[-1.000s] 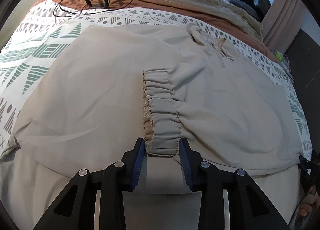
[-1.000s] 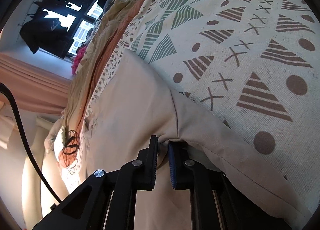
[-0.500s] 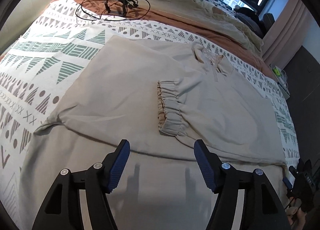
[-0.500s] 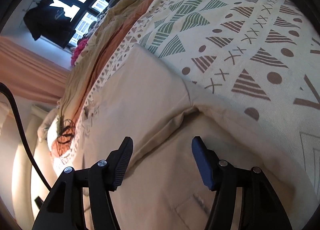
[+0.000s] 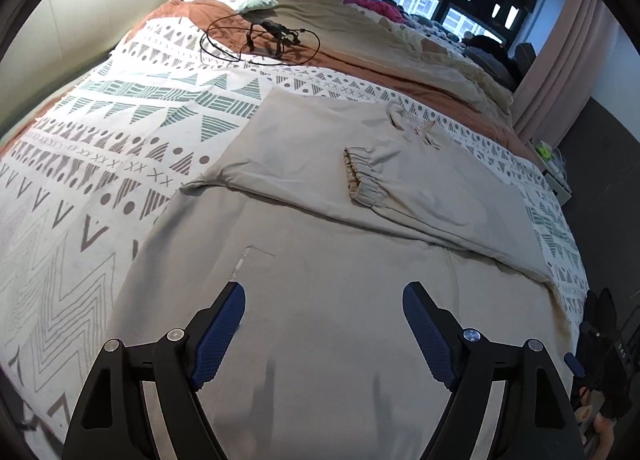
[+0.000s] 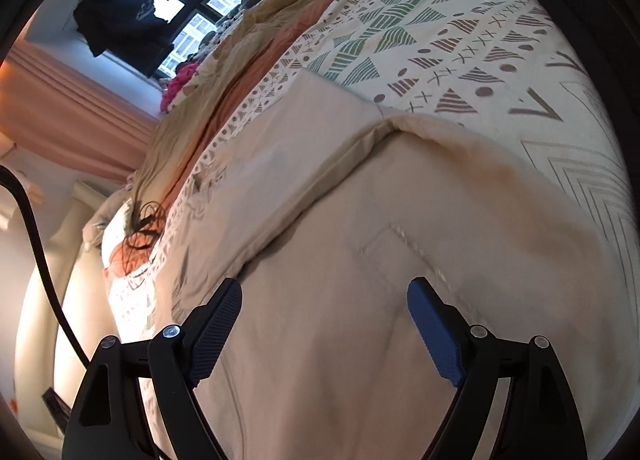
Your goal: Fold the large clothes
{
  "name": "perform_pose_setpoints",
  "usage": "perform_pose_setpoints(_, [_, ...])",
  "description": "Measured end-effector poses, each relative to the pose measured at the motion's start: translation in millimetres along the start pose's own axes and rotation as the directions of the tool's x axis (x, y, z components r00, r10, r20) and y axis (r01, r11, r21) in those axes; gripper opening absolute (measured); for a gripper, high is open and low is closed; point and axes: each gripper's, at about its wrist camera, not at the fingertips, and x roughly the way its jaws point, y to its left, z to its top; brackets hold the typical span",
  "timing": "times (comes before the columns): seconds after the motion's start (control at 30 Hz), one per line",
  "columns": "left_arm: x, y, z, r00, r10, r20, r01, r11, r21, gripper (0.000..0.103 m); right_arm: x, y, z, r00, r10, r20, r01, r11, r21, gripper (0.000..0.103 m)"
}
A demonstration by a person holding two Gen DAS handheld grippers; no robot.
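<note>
A large beige jacket (image 5: pixel 328 260) lies flat on the bed with both sleeves folded across its chest. One sleeve's elastic cuff (image 5: pixel 362 176) rests near the middle, below the collar (image 5: pixel 412 122). My left gripper (image 5: pixel 324 300) hovers above the jacket's lower part, jaws still opening, nothing between them. In the right wrist view the same jacket (image 6: pixel 360 260) fills the frame, and its folded sleeve edge (image 6: pixel 320 196) runs diagonally. My right gripper (image 6: pixel 324 296) hangs over the fabric near a pocket seam (image 6: pixel 400 236), jaws also opening and empty.
The patterned bedspread (image 5: pixel 120 148) surrounds the jacket. A black cable and headset (image 5: pixel 268 38) lie far back on a rust-coloured blanket (image 5: pixel 380 72). More clothes are heaped by the window (image 5: pixel 440 8). A black cord (image 6: pixel 36 244) hangs at the left of the right wrist view.
My left gripper let go of the sleeve cuff and my right gripper let go of the sleeve fold. Both opened wide and drew back and upward from the jacket.
</note>
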Motion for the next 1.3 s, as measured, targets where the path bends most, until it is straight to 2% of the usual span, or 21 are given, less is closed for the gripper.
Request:
perform_pose_setpoints(0.13, [-29.7, 12.5, -21.7, 1.0, -0.012, 0.018, 0.012, 1.0, -0.011, 0.082, -36.2, -4.5, -18.5, 0.999, 0.036, 0.029, -0.035, 0.999, -0.016, 0.085])
perform_pose_setpoints(0.4, [-75.8, 57.1, -60.9, 1.0, -0.005, 0.029, 0.006, 0.998, -0.058, 0.082, -99.6, -28.9, -57.3, 0.997, -0.014, 0.071, 0.019, 0.997, -0.069, 0.085])
perform_pose_setpoints(0.57, [-94.9, 88.7, -78.1, 0.999, 0.016, 0.037, -0.013, 0.996, -0.094, 0.082, -126.4, -60.1, -71.9, 0.998, -0.013, 0.066, 0.015, 0.999, -0.036, 0.085])
perform_pose_setpoints(0.77, [-109.9, 118.3, -96.7, 0.999, 0.007, 0.051, 0.001, 0.99, -0.143, 0.082, -154.6, -86.7, -84.0, 0.997, -0.028, 0.075, 0.031, 0.999, -0.041, 0.085])
perform_pose_setpoints(0.97, [-115.6, 140.2, -109.6, 0.998, -0.011, 0.06, 0.022, 0.983, -0.184, 0.081, -167.5, -101.4, -94.6, 0.997, -0.017, 0.071, 0.022, 0.998, -0.064, 0.085])
perform_pose_setpoints(1.13, [-98.6, 156.3, -116.6, 0.999, -0.046, 0.022, 0.05, 0.971, -0.233, 0.068, -164.7, -118.1, -100.7, 0.999, -0.009, 0.054, 0.012, 0.999, -0.039, 0.082])
perform_pose_setpoints(1.3, [-69.8, 168.1, -120.9, 0.995, -0.088, -0.04, 0.072, 0.954, -0.29, 0.06, -151.0, -131.5, -100.3, 1.0, 0.012, 0.027, -0.012, 1.0, -0.007, 0.078])
